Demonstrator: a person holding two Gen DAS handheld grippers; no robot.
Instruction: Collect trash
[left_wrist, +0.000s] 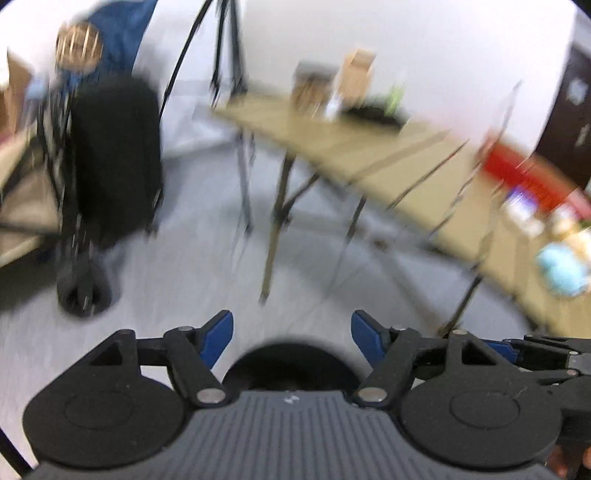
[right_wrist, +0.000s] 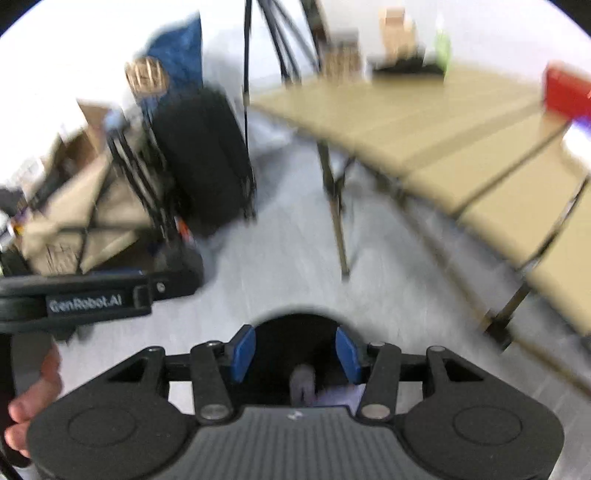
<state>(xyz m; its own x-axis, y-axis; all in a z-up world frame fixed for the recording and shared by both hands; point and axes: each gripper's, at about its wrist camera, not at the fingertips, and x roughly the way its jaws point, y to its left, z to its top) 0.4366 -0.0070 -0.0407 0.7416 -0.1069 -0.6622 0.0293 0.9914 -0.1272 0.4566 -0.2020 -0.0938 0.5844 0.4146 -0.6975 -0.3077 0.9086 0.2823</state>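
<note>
Above the grey floor (left_wrist: 207, 266), beside the tan surface (left_wrist: 369, 147), the left tool (left_wrist: 291, 332) is held wide open and empty; the right tool (right_wrist: 295, 350), partly open, likewise grips nothing.

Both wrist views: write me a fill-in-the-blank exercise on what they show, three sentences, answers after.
1. The pads on the fingers of the left tool are coloured ____.
2. The folding table has a top coloured ____.
3. The jaws of the right tool stand apart over a round ____ opening just below them.

Missing words: blue; tan; black
</note>
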